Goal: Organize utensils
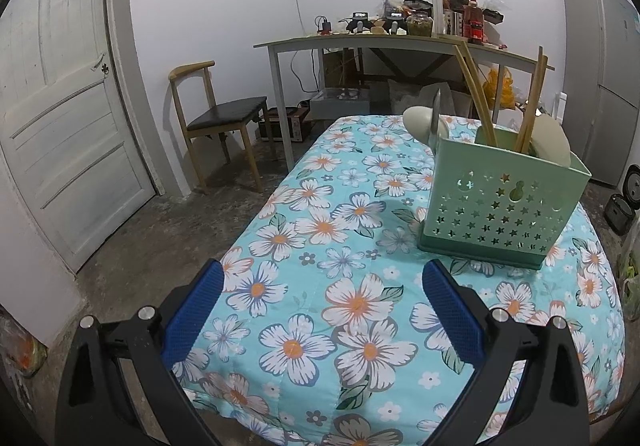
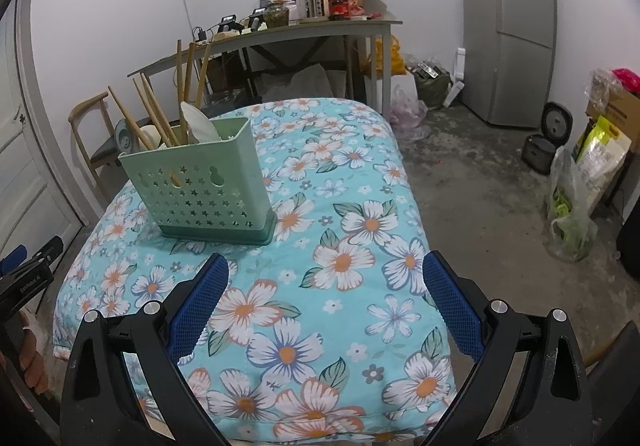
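Observation:
A green perforated utensil holder (image 1: pixel 500 206) stands upright on the floral tablecloth (image 1: pixel 340 246). It holds wooden chopsticks (image 1: pixel 478 98), white spoons (image 1: pixel 554 144) and a metal utensil (image 1: pixel 435 114). My left gripper (image 1: pixel 322 286) is open and empty, low over the table's near end, left of the holder. In the right wrist view the holder (image 2: pixel 204 186) stands ahead to the left, with chopsticks (image 2: pixel 156 114) and a white spoon (image 2: pixel 200 128) in it. My right gripper (image 2: pixel 324 278) is open and empty, near the cloth (image 2: pixel 340 206). The left gripper's body shows at that view's left edge (image 2: pixel 28 270).
A wooden chair (image 1: pixel 216 118) and a door (image 1: pixel 60 106) are at left. A cluttered grey desk (image 1: pixel 380 42) stands behind the table. A fridge (image 2: pixel 508 26), a rice cooker (image 2: pixel 544 146) and bags (image 2: pixel 572 214) are on the right floor side.

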`<state>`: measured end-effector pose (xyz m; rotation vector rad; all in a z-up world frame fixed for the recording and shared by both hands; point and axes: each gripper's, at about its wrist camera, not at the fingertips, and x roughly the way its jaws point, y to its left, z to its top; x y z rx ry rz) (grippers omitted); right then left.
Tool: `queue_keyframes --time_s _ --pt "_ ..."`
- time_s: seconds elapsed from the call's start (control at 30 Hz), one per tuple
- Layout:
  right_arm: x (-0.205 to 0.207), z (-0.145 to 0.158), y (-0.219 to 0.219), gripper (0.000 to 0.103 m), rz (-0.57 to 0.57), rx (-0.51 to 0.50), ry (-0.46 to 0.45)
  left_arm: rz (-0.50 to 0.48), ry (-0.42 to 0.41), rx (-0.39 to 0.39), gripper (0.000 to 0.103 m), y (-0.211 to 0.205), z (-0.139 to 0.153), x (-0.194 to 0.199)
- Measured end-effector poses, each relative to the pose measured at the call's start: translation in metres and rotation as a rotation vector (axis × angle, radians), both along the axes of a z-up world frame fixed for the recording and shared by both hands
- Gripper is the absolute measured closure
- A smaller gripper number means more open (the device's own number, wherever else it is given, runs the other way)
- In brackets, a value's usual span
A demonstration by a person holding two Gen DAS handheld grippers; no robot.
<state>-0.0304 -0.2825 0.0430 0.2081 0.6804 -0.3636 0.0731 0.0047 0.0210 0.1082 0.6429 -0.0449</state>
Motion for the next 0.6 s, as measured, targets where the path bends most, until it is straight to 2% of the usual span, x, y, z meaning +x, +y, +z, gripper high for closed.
queue_keyframes --time_s 0.6 --pt "0.0002 -0.0031 0.0029 0.009 0.004 -0.003 0.006 0.004 0.026 0.009 0.006 0.0008 -0.0023 -0.0029"
